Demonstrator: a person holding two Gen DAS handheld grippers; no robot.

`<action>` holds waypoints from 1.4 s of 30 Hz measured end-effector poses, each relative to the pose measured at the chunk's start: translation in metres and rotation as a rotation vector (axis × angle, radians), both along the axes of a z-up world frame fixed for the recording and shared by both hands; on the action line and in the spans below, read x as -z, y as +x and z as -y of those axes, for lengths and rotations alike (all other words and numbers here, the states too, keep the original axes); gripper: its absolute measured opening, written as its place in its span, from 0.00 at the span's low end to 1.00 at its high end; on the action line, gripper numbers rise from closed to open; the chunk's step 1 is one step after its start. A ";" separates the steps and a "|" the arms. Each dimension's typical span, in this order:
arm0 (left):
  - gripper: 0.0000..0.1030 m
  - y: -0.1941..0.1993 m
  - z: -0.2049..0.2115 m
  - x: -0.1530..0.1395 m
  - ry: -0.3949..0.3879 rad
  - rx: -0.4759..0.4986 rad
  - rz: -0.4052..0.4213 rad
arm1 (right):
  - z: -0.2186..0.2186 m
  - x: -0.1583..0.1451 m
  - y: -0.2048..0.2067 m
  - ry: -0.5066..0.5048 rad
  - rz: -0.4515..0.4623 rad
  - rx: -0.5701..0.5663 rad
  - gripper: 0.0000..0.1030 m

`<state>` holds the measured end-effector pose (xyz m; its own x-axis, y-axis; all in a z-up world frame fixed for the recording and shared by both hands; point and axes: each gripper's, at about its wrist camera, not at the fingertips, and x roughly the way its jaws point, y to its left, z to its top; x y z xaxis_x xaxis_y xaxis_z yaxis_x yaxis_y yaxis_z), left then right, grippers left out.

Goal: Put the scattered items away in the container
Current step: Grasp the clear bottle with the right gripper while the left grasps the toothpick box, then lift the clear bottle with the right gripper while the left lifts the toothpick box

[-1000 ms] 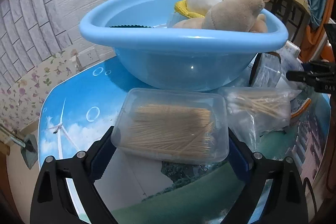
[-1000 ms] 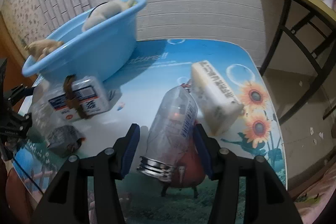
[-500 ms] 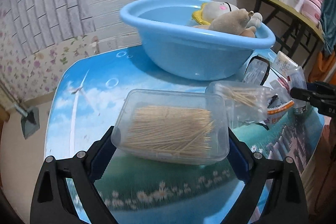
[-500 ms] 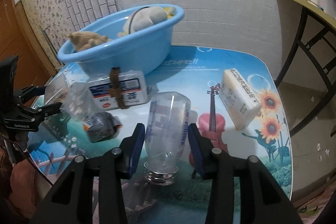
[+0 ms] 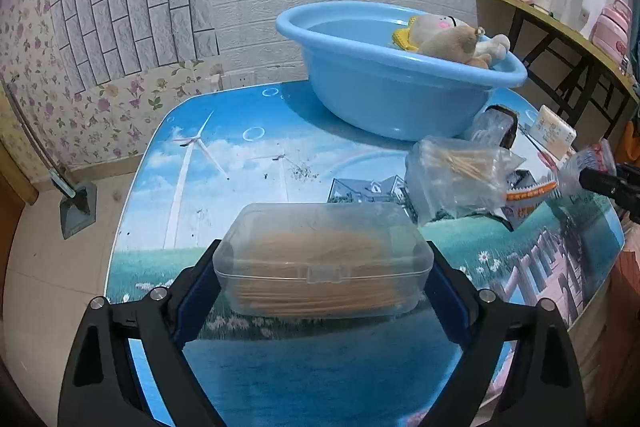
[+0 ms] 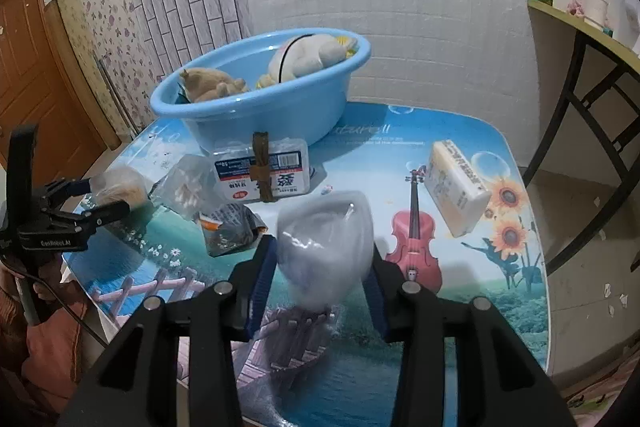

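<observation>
The left gripper is closed on a clear plastic box of toothpicks, its two blue pads pressing the short ends of the box, which is held level above the table. Ahead of this gripper and to its right stands the blue basin, with plush toys lying inside near the far rim. Between the gripper and the basin, to the right, a clear bag of toothpicks rests on the table.

The right gripper grips a clear plastic bottle, which looks blurred and points its base forward. Just ahead of it to the left lies a small dark packet, and beyond that a white box tied with a brown band, touching or almost touching the basin wall. To the right of the gripper, well apart, a white soap-like pack lies on the table.
</observation>
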<state>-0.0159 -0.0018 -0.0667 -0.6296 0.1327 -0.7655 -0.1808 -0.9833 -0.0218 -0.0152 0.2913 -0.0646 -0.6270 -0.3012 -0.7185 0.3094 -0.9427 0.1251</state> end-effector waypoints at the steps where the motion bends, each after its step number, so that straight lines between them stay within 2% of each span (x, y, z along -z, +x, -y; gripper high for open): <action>1: 0.90 0.001 0.000 0.000 0.000 0.003 0.000 | 0.000 0.000 0.001 0.000 0.000 0.000 0.37; 20: 0.90 0.002 -0.004 0.007 -0.020 -0.004 0.024 | 0.000 0.004 0.005 -0.009 0.002 -0.015 0.37; 28: 0.90 -0.002 -0.007 0.014 -0.031 0.009 0.043 | 0.002 0.013 0.001 -0.001 0.035 -0.008 0.38; 33: 0.90 -0.006 -0.009 0.017 -0.041 0.017 0.050 | 0.009 0.016 0.000 0.009 0.042 -0.019 0.46; 42: 0.90 -0.008 -0.007 0.019 -0.023 0.021 0.052 | 0.011 0.022 -0.006 0.021 0.064 -0.003 0.53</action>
